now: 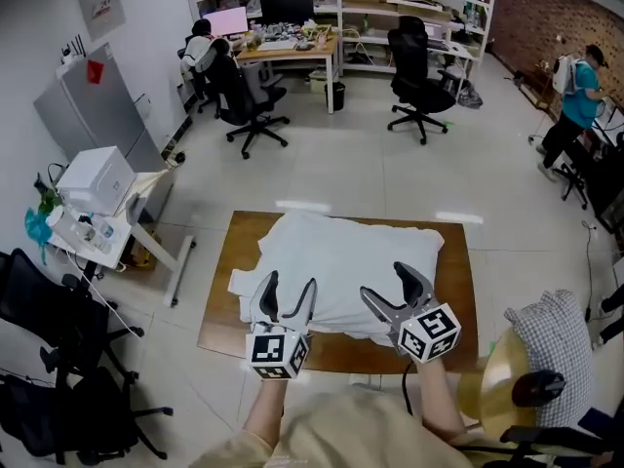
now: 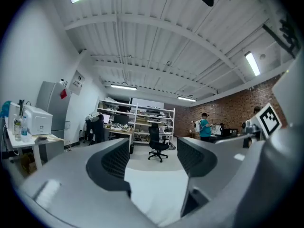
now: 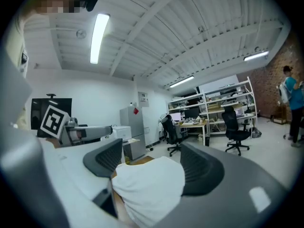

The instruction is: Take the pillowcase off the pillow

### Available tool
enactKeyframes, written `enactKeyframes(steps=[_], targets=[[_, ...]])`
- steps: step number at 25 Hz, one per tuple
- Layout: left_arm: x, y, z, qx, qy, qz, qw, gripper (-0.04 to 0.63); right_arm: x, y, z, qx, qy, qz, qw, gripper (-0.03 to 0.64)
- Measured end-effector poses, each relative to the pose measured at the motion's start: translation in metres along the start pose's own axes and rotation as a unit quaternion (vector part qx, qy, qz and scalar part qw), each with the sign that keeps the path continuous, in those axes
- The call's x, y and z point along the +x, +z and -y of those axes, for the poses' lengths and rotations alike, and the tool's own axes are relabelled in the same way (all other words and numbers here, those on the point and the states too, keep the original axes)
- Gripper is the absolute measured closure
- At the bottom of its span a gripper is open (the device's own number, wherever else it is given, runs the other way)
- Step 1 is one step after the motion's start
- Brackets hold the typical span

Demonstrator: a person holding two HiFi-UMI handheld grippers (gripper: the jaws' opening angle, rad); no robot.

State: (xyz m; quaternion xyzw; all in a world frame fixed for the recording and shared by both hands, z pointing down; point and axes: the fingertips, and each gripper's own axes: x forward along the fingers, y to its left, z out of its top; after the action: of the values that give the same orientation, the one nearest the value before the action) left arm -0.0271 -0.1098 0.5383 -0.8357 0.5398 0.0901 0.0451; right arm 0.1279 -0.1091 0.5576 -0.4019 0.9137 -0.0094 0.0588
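On the low brown table (image 1: 460, 295) at the centre of the head view lies a white pillow (image 1: 346, 256), flat and still inside its white pillowcase (image 1: 292, 237). The pillow covers most of the tabletop. Bare wood shows along the near edge and down the right side. A loose fold of the cover spreads out at the near left corner.

Left gripper (image 1: 291, 281): it is over the near left corner of the pillow. Its jaws are released and stand apart. The left gripper view shows white fabric below the gap, and neither pad presses on it.

Right gripper (image 1: 381, 279): it is over the near edge of the pillow, right of centre, and angled toward the left. Its jaws are also released, with a wide gap. The right gripper view shows the rounded end of the pillow through the gap, and no pad closes on the cloth.

The two grippers are side by side, near each other and apart.

Surroundings:
- A white printer (image 1: 95, 178) stands on a side table (image 1: 151, 188) at the left, with a grey cabinet (image 1: 93, 105) behind it.
- A person (image 1: 203, 52) sits at a desk (image 1: 288, 49) at the far wall.
- A black office chair (image 1: 421, 66) stands on the open floor.
- A second person (image 1: 575, 96) stands at the right, near the brick wall (image 1: 546, 18).
- A checked cushion (image 1: 551, 334) is at the near right.
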Motion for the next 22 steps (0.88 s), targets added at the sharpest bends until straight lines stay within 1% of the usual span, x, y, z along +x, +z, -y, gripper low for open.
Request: enactKeyframes(steps=[2, 4, 6, 10, 13, 14, 15, 17, 19, 22], targets=[[0.026, -0.004, 0.023, 0.006, 0.005, -0.007, 0.9999, 0.278, -0.007, -0.008, 0.03, 0.009, 0.01, 0.002, 1.0, 0.242], [0.051, -0.01, 0.042, 0.027, 0.011, -0.016, 0.9994, 0.278, -0.01, -0.02, 0.054, 0.027, 0.03, 0.0, 0.999, 0.242], [0.078, -0.016, 0.046, 0.036, 0.02, -0.026, 0.9988, 0.278, -0.001, -0.031, 0.076, 0.037, 0.044, -0.016, 0.998, 0.242], [0.116, -0.026, 0.018, 0.034, 0.026, -0.055, 0.9976, 0.278, 0.038, -0.044, 0.103, 0.041, 0.048, -0.052, 0.997, 0.244], [0.134, -0.03, -0.011, 0.039, 0.027, -0.062, 0.9969, 0.278, 0.069, -0.044, 0.122, 0.04, 0.033, -0.061, 0.997, 0.249], [0.138, -0.03, -0.023, 0.045, 0.029, -0.063, 0.9966, 0.28, 0.08, -0.045, 0.126, 0.037, 0.025, -0.068, 0.997, 0.267], [0.141, -0.03, -0.036, 0.049, 0.029, -0.066, 0.9962, 0.286, 0.092, -0.051, 0.128, 0.033, 0.016, -0.083, 0.996, 0.287], [0.14, -0.032, -0.063, 0.053, 0.024, -0.071, 0.9958, 0.286, 0.117, -0.071, 0.118, 0.015, 0.013, -0.134, 0.991, 0.293], [0.132, -0.037, -0.092, 0.049, 0.018, -0.075, 0.9958, 0.286, 0.143, -0.097, 0.093, -0.009, 0.033, -0.179, 0.983, 0.293], [0.121, -0.055, -0.124, 0.039, 0.015, -0.084, 0.9956, 0.285, 0.174, -0.139, 0.063, -0.043, 0.062, -0.222, 0.972, 0.293]])
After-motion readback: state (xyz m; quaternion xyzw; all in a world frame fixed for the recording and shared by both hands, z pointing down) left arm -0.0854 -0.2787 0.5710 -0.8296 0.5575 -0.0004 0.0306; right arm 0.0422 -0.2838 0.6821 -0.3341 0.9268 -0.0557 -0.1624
